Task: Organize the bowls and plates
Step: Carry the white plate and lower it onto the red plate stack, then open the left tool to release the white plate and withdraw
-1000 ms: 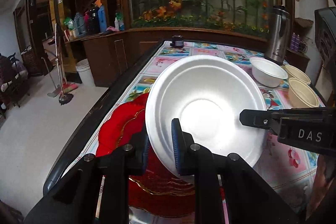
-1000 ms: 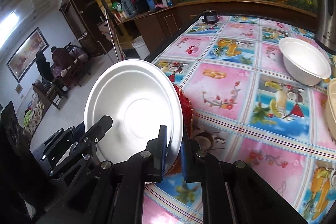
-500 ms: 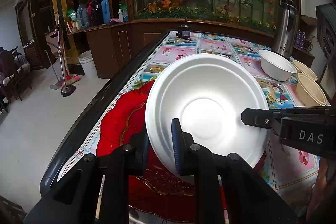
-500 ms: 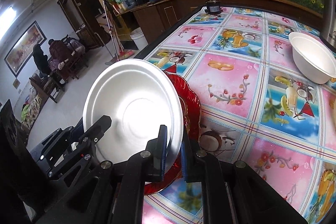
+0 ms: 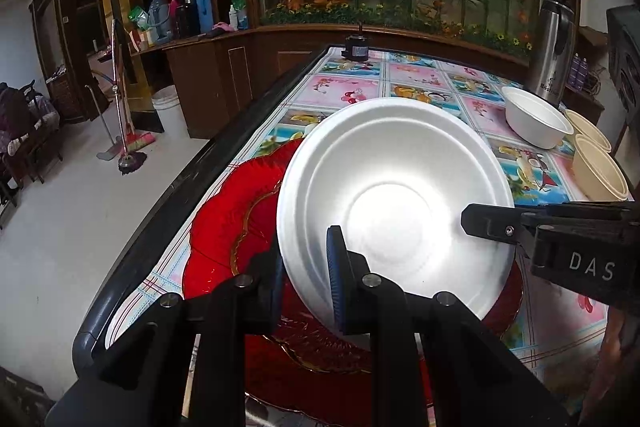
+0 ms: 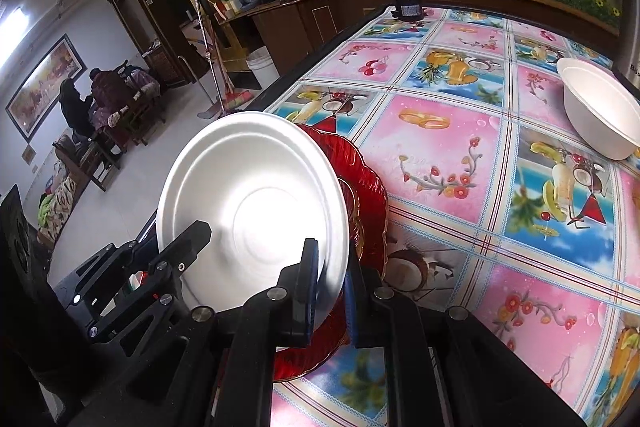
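Observation:
A white foam plate (image 5: 394,203) is held tilted over a red glass plate (image 5: 228,227) near the table's left edge. My left gripper (image 5: 306,279) is shut on the white plate's near rim. My right gripper (image 6: 330,291) is shut on the rim at the other side, and its fingers (image 5: 492,223) show in the left wrist view. The white plate (image 6: 252,203) and red plate (image 6: 368,199) also show in the right wrist view, with the left gripper's fingers (image 6: 188,239) beside them.
A white foam bowl (image 5: 536,123) and two beige bowls (image 5: 598,171) stand at the far right of the flowered tablecloth (image 6: 480,155). A steel thermos (image 5: 554,47) and a small black device (image 5: 356,47) stand at the far end. The black table edge (image 5: 160,203) runs along the left.
Both grippers have carried the white plate lower and further over the red plate, which shows more beneath it now. Both grips are unchanged.

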Action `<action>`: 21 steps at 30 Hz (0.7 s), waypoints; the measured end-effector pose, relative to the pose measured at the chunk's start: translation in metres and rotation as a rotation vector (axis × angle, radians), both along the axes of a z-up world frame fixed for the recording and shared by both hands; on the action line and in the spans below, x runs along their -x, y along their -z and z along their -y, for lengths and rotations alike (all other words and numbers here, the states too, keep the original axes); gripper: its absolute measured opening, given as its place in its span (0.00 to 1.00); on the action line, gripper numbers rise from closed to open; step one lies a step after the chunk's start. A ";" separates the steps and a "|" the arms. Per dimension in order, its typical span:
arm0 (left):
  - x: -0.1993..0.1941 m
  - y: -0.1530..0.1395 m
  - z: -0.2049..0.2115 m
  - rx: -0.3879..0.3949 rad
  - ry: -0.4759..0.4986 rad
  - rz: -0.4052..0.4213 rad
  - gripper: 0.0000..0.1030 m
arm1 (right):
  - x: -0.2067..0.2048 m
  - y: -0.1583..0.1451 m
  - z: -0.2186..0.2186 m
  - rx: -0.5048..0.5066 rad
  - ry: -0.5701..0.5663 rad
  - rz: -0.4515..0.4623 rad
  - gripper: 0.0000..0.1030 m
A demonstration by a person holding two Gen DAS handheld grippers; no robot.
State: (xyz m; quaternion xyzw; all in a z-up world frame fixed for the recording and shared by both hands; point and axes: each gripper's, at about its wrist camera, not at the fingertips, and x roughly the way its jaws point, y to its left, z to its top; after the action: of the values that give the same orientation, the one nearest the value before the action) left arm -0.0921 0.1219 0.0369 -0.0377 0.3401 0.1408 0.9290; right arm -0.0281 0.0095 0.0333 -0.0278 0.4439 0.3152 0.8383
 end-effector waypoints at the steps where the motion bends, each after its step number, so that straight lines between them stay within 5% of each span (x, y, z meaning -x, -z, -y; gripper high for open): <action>1: -0.001 0.001 0.000 0.001 -0.001 -0.005 0.15 | 0.000 0.000 -0.001 0.006 -0.001 0.004 0.11; 21: 0.001 0.001 -0.009 0.035 -0.037 -0.013 0.20 | -0.004 0.004 -0.013 0.048 0.006 0.045 0.19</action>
State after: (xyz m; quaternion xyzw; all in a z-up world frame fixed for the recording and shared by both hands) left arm -0.0926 0.1310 0.0356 -0.0594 0.3479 0.1524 0.9232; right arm -0.0240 0.0226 0.0292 -0.0536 0.4325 0.3010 0.8482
